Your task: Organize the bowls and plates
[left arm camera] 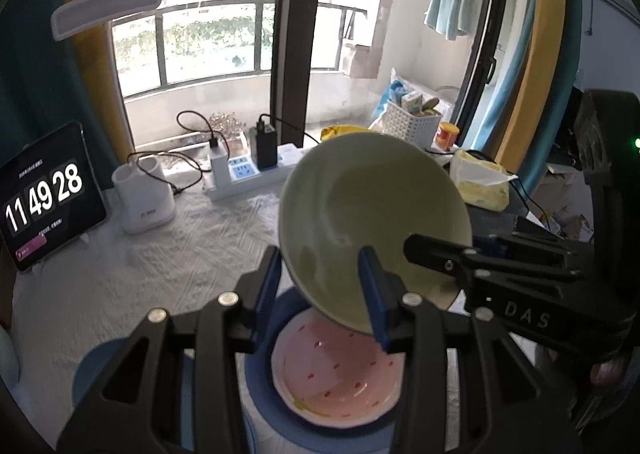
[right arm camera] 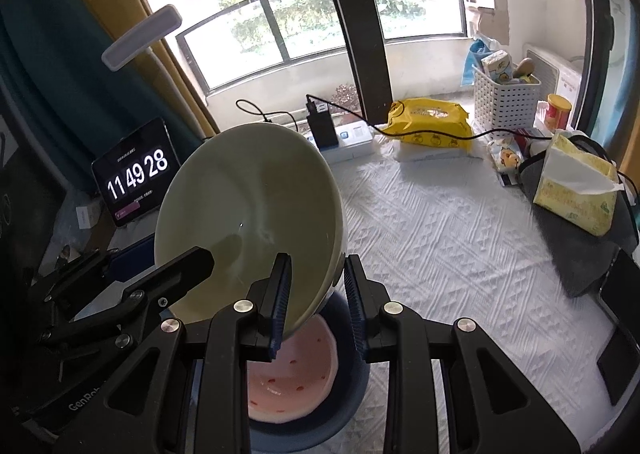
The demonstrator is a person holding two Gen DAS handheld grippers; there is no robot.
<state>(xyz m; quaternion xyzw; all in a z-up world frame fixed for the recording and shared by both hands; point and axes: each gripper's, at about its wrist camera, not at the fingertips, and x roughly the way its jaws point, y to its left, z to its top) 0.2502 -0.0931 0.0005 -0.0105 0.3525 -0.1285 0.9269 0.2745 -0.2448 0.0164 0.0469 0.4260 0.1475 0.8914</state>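
Both the left gripper [left arm camera: 326, 286] and right gripper [right arm camera: 316, 302] are pinching the green bowl's [left arm camera: 372, 225] rim, tilting it above the pink bowl [left arm camera: 340, 370], probably for nesting near the table's [right arm camera: 460, 254] front edge.

Pink bowl [left arm camera: 336, 374]: its 12 o'clock rim hidden behind green bowl [left arm camera: 372, 221]. Blue bowl [right arm camera: 352, 386] under it: mostly covered, cut off at 6 o'clock. Tablet [left arm camera: 44, 193]: small text under the clock digits unreadable. Basket [right arm camera: 506, 97] contents too small to identify.
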